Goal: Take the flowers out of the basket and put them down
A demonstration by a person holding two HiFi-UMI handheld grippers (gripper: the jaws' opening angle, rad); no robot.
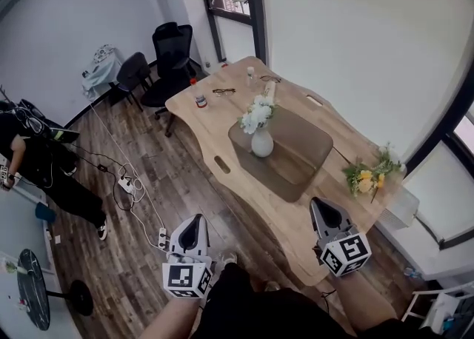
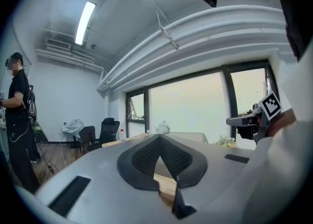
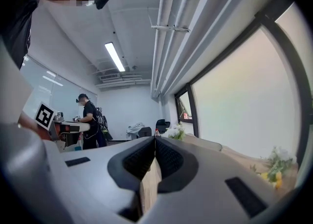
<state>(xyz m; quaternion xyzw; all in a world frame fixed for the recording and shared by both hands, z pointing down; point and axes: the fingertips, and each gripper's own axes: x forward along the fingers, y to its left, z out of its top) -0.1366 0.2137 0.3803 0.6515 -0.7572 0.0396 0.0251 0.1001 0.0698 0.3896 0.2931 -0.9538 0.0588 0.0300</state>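
Flowers (image 1: 368,175) (yellow blooms among green) sit at the right edge of the table (image 1: 222,119), beyond my right gripper (image 1: 318,203). That gripper and my left gripper (image 1: 197,220) have their jaws pressed together, holding nothing.

Wood floor (image 1: 178,182), wooden table (image 1: 211,119), black chairs (image 1: 170,56), large windows (image 2: 190,108), ceiling striplight (image 2: 84,22).

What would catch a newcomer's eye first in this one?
A white vase of white flowers stands on a brown mat in the middle of the wooden table. A bunch of yellow flowers sits near the table's right edge. In the foreground, the left tongs and right tongs are both shut and empty.
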